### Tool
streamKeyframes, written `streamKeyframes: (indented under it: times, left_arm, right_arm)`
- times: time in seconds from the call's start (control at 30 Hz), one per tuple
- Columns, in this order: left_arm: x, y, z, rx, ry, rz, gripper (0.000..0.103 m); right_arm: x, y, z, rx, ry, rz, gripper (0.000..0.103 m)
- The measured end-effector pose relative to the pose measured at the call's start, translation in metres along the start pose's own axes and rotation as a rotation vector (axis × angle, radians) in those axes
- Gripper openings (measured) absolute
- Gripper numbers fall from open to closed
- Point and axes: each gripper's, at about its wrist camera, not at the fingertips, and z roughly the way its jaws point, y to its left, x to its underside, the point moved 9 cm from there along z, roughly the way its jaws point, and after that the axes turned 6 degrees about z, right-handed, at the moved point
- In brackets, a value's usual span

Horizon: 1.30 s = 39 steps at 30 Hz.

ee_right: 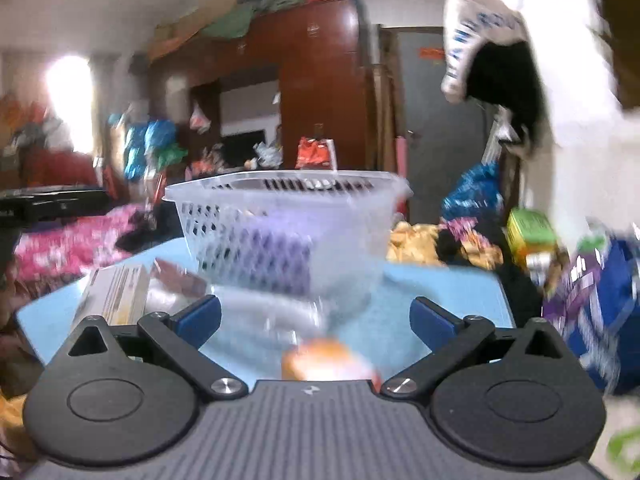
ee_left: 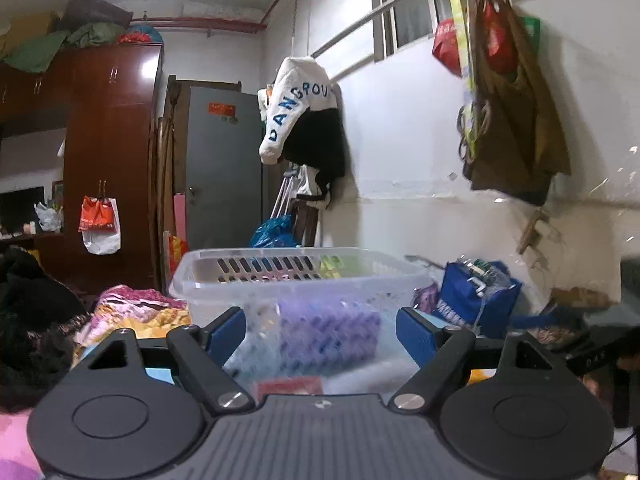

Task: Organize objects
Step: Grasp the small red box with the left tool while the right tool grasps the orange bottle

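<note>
One tall reddish-brown wooden wardrobe [ee_left: 108,152] stands against the far wall, with bundles of cloth heaped on top. Beside it is one grey metal door [ee_left: 224,168]. A white and black garment with blue lettering [ee_left: 298,116] hangs from a rail along the white wall, and one brown cloth bag [ee_left: 516,120] hangs further along the same wall.

One light blue table top [ee_right: 432,292] carries the task's things. On it stands one translucent white plastic basket with slotted walls [ee_left: 296,280], seen straight ahead in both wrist views. Inside the basket lies one purple block-shaped object [ee_left: 328,332], visible through the lattice wall; whether anything else lies in there is too blurred to tell. Off the table to the right sits one dark blue fabric bag [ee_left: 476,296], stuffed with items I cannot make out.

In front of the basket on the table lie one pale cardboard box [ee_right: 116,292], one flat red packet [ee_left: 288,386] and one orange rounded object [ee_right: 328,360], the last badly blurred.

The left gripper [ee_left: 320,330] has its blue-padded jaws spread wide with nothing between them; it points at the basket's near wall. The right gripper [ee_right: 316,318] stands at its widest, also holding nothing, with the orange object just below it.
</note>
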Motion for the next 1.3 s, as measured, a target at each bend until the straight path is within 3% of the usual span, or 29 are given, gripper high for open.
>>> streamKeyframes:
  times: [0.2,0.47,0.67,0.83,1.03,1.3]
  left_arm:
    - [0.028,0.009,0.000,-0.030,0.072,-0.029,0.085]
    - [0.031,0.025,0.013,-0.039,0.104,-0.112,0.085]
    - [0.030,0.020,0.027,-0.050,0.175,-0.073,0.085]
    - [0.030,0.008,0.060,-0.050,0.304,-0.024,0.085]
    - [0.045,0.007,0.084,-0.109,0.432,-0.004,0.085]
    - [0.048,0.013,0.092,-0.146,0.455,-0.012,0.085]
  right_arm:
    - [-0.003,-0.006,0.004,0.050,-0.009,-0.010,0.103]
    - [0.014,-0.015,0.017,0.062,0.040,0.031,0.103]
    - [0.024,-0.010,0.023,0.063,0.073,0.009,0.103]
    - [0.030,-0.006,0.027,0.059,0.090,-0.002,0.103]
    - [0.031,-0.002,0.032,0.059,0.110,-0.014,0.103]
    - [0.036,-0.004,0.035,0.081,0.136,-0.036,0.098]
